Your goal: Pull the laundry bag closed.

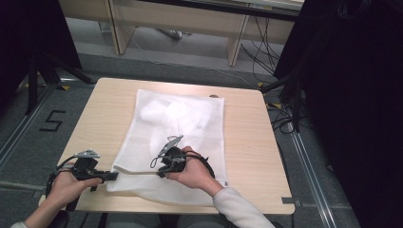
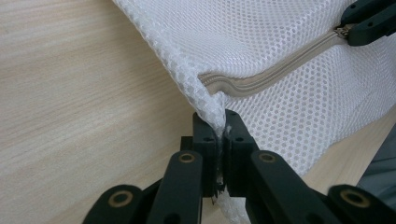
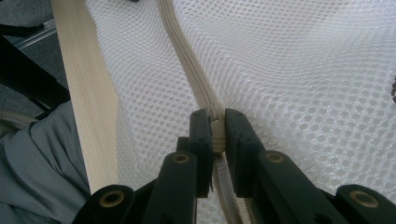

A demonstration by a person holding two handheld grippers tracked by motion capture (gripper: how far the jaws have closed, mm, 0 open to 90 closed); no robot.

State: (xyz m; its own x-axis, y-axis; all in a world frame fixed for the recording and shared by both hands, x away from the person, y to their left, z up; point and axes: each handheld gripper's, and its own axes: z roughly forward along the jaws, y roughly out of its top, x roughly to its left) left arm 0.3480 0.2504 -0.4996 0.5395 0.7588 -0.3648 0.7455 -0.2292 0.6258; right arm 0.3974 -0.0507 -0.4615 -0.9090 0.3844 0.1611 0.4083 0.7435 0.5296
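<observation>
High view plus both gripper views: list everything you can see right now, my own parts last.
mesh laundry bag: one, white, flat on the table, near edge hanging over
zipper: one, beige, along the bag's near edge
table: one, light wood, centre
desk: one, light wood, beyond the table
cables: several, black, floor at far right
left gripper: black, shut on the bag's corner
right gripper: black, shut on the zipper

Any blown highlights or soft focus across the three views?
High view: mesh bag washes out to flat white, surroundings very dark. Left gripper view: mesh weave crisp, zipper sharp, near jaw links soft. Right gripper view: weave clear at centre, blurring toward the right edge.
</observation>
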